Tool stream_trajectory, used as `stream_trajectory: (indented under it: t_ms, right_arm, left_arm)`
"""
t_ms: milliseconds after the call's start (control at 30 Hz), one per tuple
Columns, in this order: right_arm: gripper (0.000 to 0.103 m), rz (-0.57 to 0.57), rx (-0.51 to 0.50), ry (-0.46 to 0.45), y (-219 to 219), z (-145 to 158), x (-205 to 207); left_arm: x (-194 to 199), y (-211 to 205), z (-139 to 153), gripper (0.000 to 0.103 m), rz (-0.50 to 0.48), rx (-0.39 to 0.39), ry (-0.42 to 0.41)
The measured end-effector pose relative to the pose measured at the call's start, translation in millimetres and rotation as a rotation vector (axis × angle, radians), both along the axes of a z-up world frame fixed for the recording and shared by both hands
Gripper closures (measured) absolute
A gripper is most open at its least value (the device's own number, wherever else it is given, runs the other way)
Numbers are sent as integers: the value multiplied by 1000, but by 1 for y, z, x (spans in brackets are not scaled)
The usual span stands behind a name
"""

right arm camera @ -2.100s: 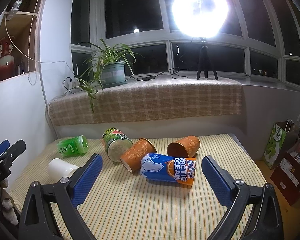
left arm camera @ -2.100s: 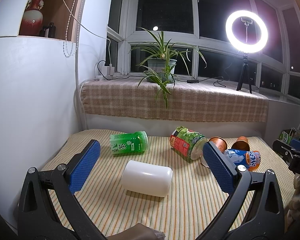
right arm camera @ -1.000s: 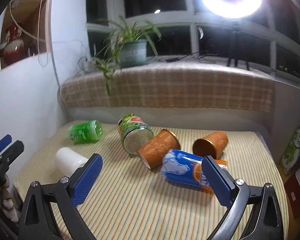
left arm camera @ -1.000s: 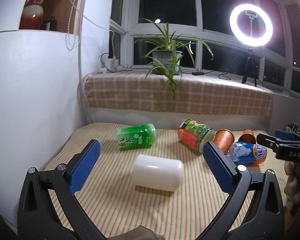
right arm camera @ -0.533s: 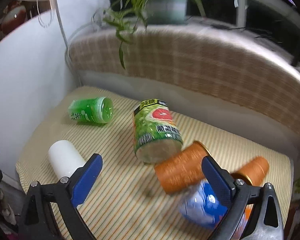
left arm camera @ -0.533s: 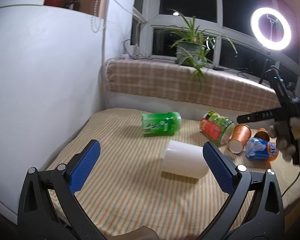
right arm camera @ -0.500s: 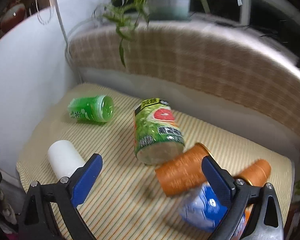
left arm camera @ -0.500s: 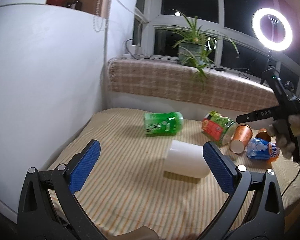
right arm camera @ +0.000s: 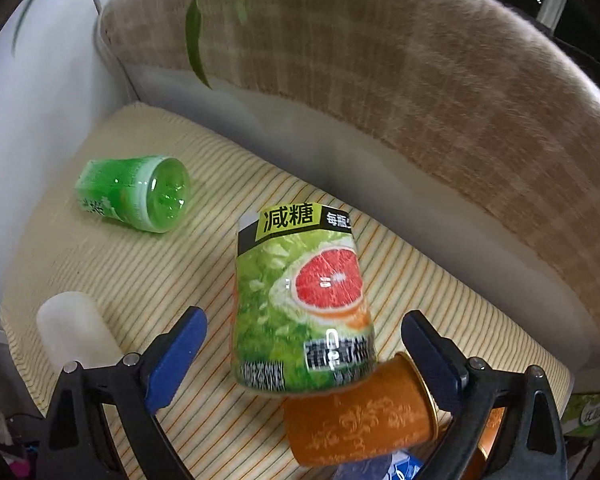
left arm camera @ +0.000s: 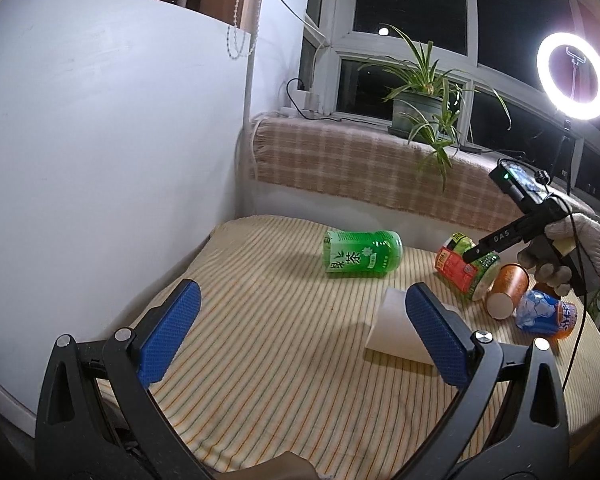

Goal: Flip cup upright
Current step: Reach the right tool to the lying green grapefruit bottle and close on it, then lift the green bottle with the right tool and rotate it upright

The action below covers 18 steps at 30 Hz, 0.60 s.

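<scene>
Several cups lie on their sides on the striped mat (left arm camera: 260,320). The grapefruit-label green cup (right arm camera: 300,304) lies between my right gripper's open blue fingers; my right gripper (right arm camera: 304,356) hovers just above its near end, not touching it. In the left wrist view the same cup (left arm camera: 466,266) lies under the right gripper's tip. My left gripper (left arm camera: 300,332) is open and empty, and the white cup (left arm camera: 396,334) sits just behind its right finger (left arm camera: 436,340). A green tea cup (left arm camera: 362,254) lies further back.
An orange patterned cup (right arm camera: 360,416) touches the grapefruit cup's near end. A blue Arctic Ocean cup (left arm camera: 546,314) lies at the right. A white wall (left arm camera: 100,160) bounds the left. A plaid-covered ledge (left arm camera: 360,168) with a potted plant (left arm camera: 420,112) runs behind the mat.
My right gripper has moved forward and down, so the grapefruit cup now sits between its fingers. My left gripper has swung left; the white cup has slid behind its right finger.
</scene>
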State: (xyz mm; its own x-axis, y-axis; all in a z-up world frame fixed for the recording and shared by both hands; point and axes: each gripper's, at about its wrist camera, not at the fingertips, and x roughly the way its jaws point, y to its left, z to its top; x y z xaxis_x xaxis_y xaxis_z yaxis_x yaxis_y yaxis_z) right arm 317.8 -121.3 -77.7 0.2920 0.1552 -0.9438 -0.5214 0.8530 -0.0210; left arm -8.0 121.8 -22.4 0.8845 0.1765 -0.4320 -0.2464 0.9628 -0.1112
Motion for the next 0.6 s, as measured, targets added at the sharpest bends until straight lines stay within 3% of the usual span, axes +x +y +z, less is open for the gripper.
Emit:
stream_trajectory:
  t_ms: [233,367,600]
  right_arm:
    - [4,21,-49,47,13,-20,11]
    - [15,34,-72,70,19,-31,11]
    - [16,29,-80,58,27,-33,11]
  left_arm:
    - [2,2,0,0,5,2,0]
    - [3,5,-1,0,13,1,-1]
    - [3,5,1,0,15,4,-8]
